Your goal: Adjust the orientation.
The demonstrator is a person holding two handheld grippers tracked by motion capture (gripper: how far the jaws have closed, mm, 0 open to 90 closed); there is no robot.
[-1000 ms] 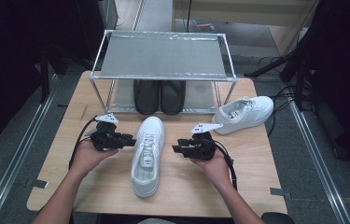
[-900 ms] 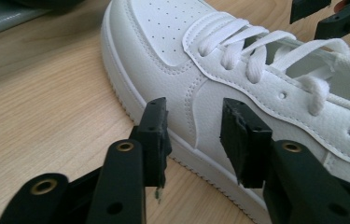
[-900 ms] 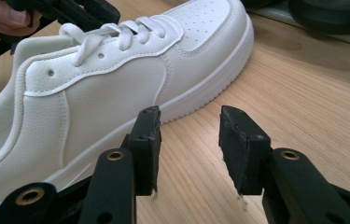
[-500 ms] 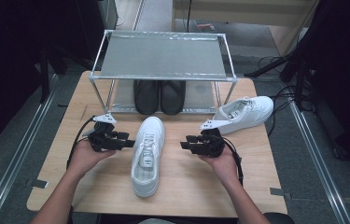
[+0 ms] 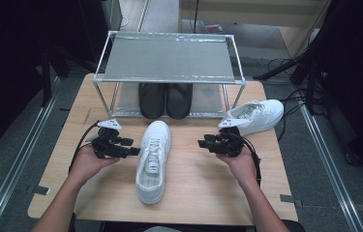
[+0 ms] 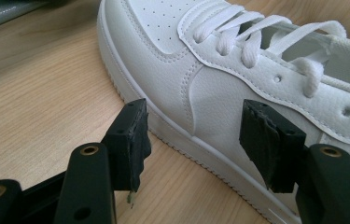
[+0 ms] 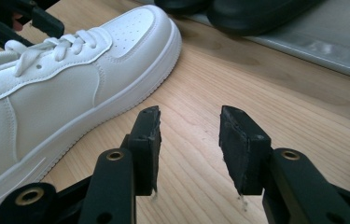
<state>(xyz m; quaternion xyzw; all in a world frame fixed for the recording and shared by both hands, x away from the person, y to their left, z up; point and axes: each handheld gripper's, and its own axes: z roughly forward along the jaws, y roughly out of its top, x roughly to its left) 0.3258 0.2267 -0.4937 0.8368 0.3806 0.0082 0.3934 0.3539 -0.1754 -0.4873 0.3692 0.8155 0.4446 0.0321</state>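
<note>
High view, left to right | left gripper [image 5: 131, 148]: jaws just opened wide, holding nothing, just beside shoe [image 5: 153, 159] | shoe: mid-table, toe toward rack [image 5: 169, 58] | right gripper [image 5: 203, 143]: jaws part open, empty, near shoe's other side

- left gripper [image 6: 193, 128]: black jaws just opened, nothing pinched
- white leather lace-up sneaker [image 6: 219, 74] right ahead, sidewall between the jaws
- light wooden tabletop [image 6: 37, 98] underneath
</note>
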